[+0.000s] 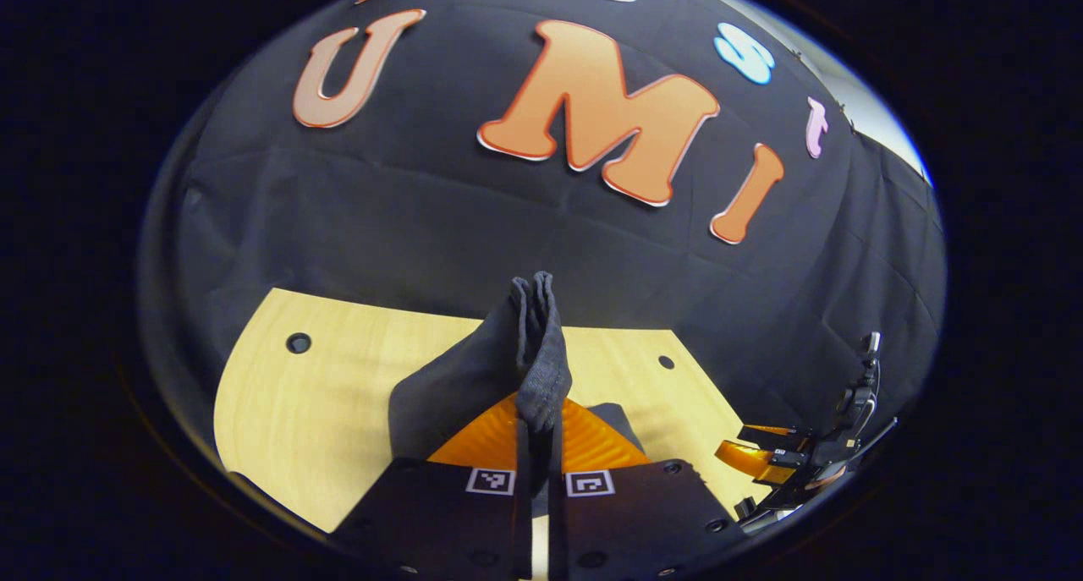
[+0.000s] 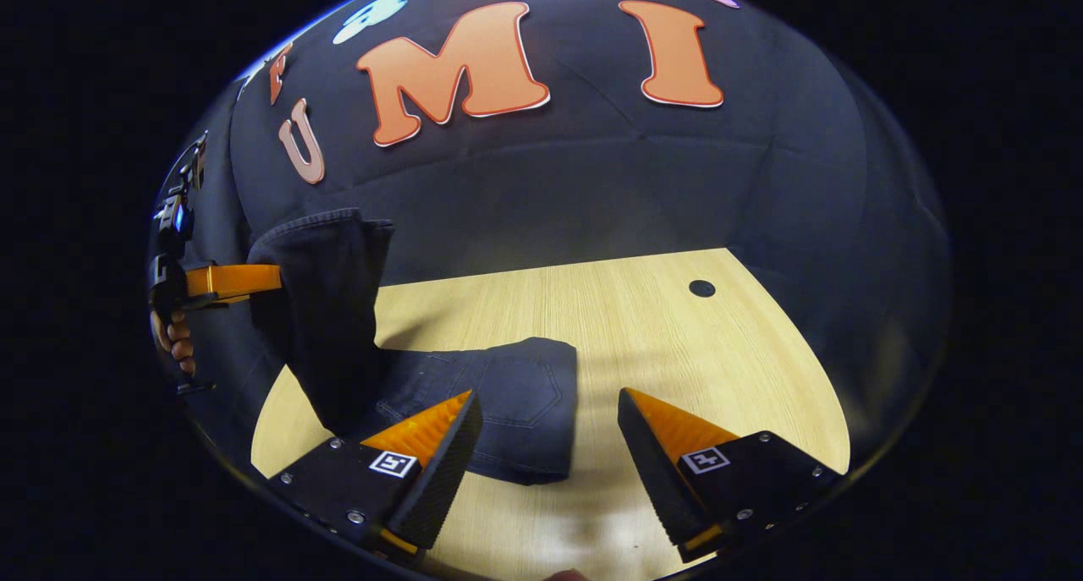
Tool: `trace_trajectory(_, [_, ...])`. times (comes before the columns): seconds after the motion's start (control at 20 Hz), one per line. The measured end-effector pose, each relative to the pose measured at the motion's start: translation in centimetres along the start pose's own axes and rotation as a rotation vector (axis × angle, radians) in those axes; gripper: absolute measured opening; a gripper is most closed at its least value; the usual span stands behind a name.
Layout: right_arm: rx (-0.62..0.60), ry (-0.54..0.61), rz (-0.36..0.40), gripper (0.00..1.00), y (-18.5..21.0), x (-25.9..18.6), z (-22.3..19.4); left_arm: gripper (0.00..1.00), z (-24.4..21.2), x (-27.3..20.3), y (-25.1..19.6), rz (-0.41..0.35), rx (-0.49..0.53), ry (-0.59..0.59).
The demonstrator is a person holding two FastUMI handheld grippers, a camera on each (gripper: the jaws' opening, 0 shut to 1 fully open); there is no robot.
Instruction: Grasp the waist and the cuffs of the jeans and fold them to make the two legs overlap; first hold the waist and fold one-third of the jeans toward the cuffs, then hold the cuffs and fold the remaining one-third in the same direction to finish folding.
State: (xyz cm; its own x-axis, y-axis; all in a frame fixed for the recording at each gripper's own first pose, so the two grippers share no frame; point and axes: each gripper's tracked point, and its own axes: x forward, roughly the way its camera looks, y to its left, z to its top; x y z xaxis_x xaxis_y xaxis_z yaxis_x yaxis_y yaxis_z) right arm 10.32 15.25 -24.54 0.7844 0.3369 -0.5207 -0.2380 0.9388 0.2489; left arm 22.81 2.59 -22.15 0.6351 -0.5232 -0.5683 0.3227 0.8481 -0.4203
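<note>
Lifting jeans end off the wooden table.
Left gripper fingers clamp a raised denim fold; right gripper fingers spread apart, gripping nothing.

1. The jeans are dark denim cloth, matt, with stitched seams and a coarse weave.
2. The table is pale wood-grain, smooth, with a soft sheen near its front edge.
3. The booth wall is matt, creased cloth.

Dark blue-black jeans lie on a pale yellow wood-grain table before black cloth.
</note>
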Motion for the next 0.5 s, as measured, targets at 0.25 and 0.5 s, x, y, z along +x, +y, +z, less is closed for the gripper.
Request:
trace_trajectory(0.25, [0.003,0.002,0.018,0.98,-0.7,0.0,0.0,0.07,-2.2,3.5,-5.0,-0.032,0.046,0.066])
trace_trajectory(0.5, [0.015,0.011,0.020,0.99,-1.6,0.0,-0.2,0.08,-5.4,7.9,-9.7,-0.067,0.099,0.148])
